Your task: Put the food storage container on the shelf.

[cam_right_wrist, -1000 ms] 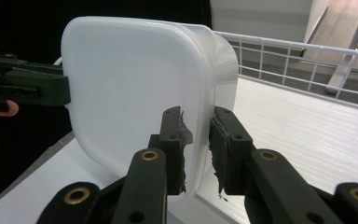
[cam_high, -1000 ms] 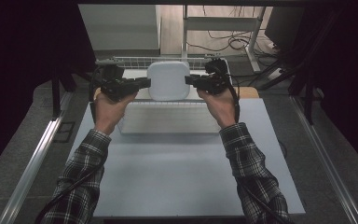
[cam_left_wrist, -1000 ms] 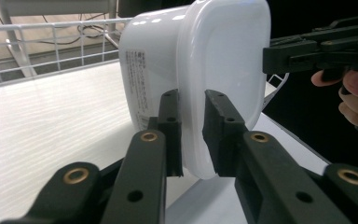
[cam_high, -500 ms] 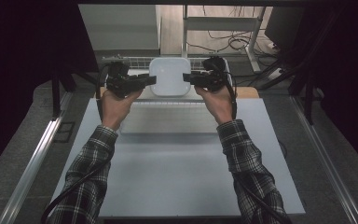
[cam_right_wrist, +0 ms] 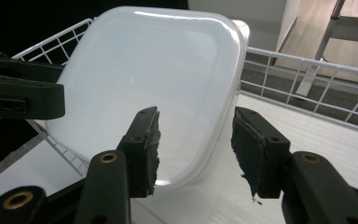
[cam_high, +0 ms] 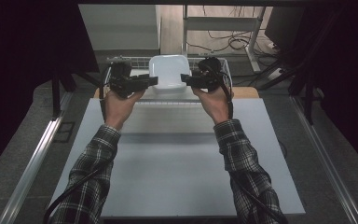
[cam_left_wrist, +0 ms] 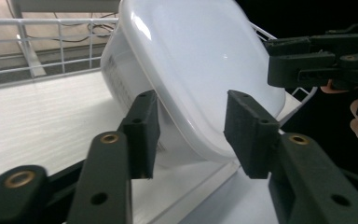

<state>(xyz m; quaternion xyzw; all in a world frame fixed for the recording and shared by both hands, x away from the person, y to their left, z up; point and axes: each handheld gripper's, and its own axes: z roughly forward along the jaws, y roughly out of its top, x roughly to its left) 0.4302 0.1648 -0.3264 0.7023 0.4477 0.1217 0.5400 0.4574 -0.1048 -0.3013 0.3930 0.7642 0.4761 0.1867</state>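
Since the earlier frames, both hands have carried the white plastic container (cam_high: 168, 70) away from the person and set it in the white wire basket (cam_high: 223, 70) at the far edge of the tabletop (cam_high: 177, 177), and both pairs of jaws have just been opening. Container: tilted on edge, leaning against the basket's wire wall, its base on the basket floor. Left gripper (cam_high: 150, 80) and right gripper (cam_high: 186, 79): held level at the container's two sides, jaws moderately wide, pads clear of the rim that lies between them. Placement appears complete and the release is under way; what seems left is drawing both grippers back.
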